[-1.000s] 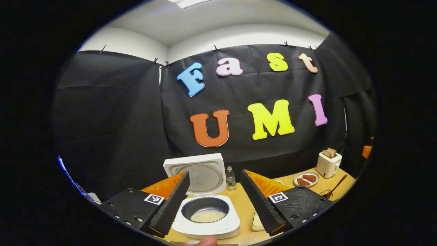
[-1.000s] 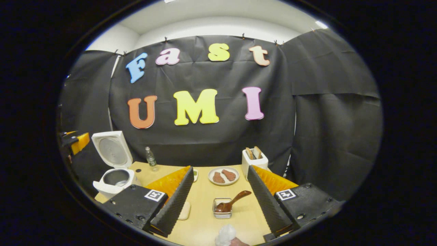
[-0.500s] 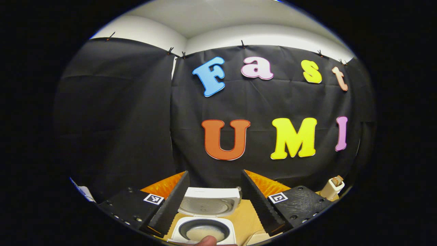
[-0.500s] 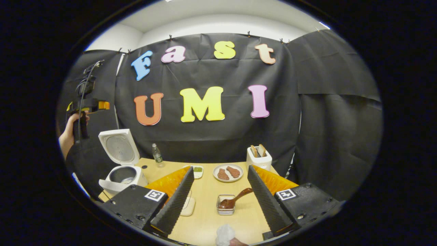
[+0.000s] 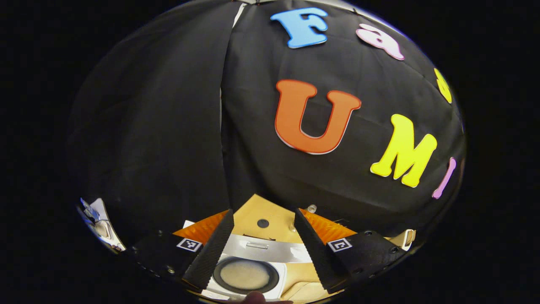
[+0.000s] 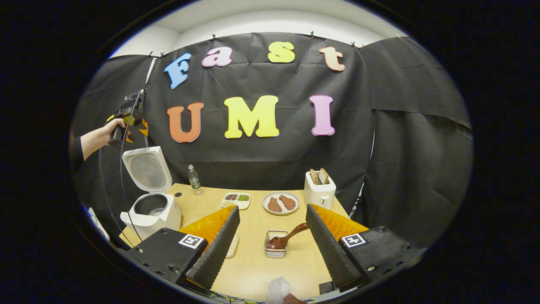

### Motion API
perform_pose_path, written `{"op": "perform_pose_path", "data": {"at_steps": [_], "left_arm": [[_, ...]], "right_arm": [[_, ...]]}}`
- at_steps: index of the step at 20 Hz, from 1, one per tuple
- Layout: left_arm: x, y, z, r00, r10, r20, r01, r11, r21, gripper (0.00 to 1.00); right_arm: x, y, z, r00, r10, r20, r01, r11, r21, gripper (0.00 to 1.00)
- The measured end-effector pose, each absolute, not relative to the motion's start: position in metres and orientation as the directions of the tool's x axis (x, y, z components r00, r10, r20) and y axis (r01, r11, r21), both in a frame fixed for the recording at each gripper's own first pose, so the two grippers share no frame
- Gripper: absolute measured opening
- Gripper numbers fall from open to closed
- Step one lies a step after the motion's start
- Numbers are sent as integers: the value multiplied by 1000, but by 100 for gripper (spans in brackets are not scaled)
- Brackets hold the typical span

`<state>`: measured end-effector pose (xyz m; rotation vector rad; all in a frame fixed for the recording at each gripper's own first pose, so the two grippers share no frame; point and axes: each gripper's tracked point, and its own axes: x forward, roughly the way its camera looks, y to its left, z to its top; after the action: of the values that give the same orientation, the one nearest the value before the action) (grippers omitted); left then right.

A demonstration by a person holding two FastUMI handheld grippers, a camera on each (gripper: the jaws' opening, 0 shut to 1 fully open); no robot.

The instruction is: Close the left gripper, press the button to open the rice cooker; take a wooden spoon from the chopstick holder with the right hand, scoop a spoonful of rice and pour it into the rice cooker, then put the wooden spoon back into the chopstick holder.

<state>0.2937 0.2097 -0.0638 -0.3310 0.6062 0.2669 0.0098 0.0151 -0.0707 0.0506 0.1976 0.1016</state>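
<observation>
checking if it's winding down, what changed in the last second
The left tongs rose high above the open rice cooker, now looking almost straight down into its pot; the right tongs drew back slightly. Nothing was gripped or released. The wooden spoon stayed in its holder, both tongs open.

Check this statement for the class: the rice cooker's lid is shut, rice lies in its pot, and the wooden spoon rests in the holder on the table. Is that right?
Not quite: the lid of the rice cooker stands open, as the right gripper view shows. The rest holds: rice lies in its pot, and the wooden spoon rests in the holder on the table.
</observation>
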Motion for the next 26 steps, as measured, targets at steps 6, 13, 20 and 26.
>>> {"op": "perform_pose_path", "data": {"at_steps": [6, 13, 20, 26], "left_arm": [[292, 195, -117, 730, 178, -660, -280, 959, -51, 94], [270, 187, -119, 730, 186, -658, -242, 970, 7, 97], [222, 170, -140, 730, 146, -668, -220, 975, -28, 96], [161, 152, -211, 653, 129, -747, -192, 981, 1, 98]], "right_arm": [[11, 18, -84, 963, 122, -242, -105, 991, 83, 100], [13, 20, -89, 953, 147, -264, -128, 988, 88, 100], [9, 24, -95, 942, 174, -286, -152, 984, 97, 100], [7, 26, -103, 932, 190, -310, -166, 981, 104, 100]]}}
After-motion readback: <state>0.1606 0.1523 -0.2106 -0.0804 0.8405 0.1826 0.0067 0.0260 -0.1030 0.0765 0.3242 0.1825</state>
